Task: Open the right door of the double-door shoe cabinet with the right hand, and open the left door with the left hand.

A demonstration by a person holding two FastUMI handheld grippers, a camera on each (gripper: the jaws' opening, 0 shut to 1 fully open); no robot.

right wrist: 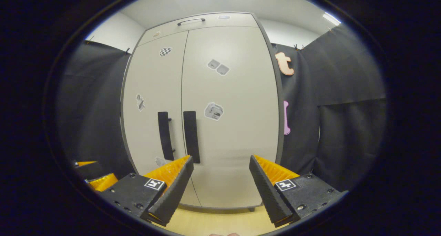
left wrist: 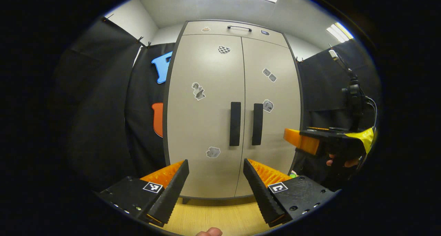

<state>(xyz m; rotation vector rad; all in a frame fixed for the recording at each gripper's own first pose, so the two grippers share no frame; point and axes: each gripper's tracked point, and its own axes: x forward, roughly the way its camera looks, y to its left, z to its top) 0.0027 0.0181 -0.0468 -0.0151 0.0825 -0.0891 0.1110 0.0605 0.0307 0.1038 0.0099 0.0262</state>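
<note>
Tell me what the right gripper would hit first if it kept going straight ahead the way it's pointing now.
Probably the closed right door of the shoe cabinet, low on the bare panel, right of the right handle. The right gripper is open with nothing visible between, though depth is hard to judge.

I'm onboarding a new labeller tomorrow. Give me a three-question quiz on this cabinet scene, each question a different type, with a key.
1. True or false: both doors of the shoe cabinet are shut.
2. Multiple choice: the left gripper is A) clamped on the left door handle, B) open and short of the doors, C) resting on the floor.
3. Fill in: in the right gripper view, the right gripper has its fingers spread, and the right door handle stands ____ the left door handle.

Key: 1 true; 2 B; 3 beside, near the seam between the doors.
</note>
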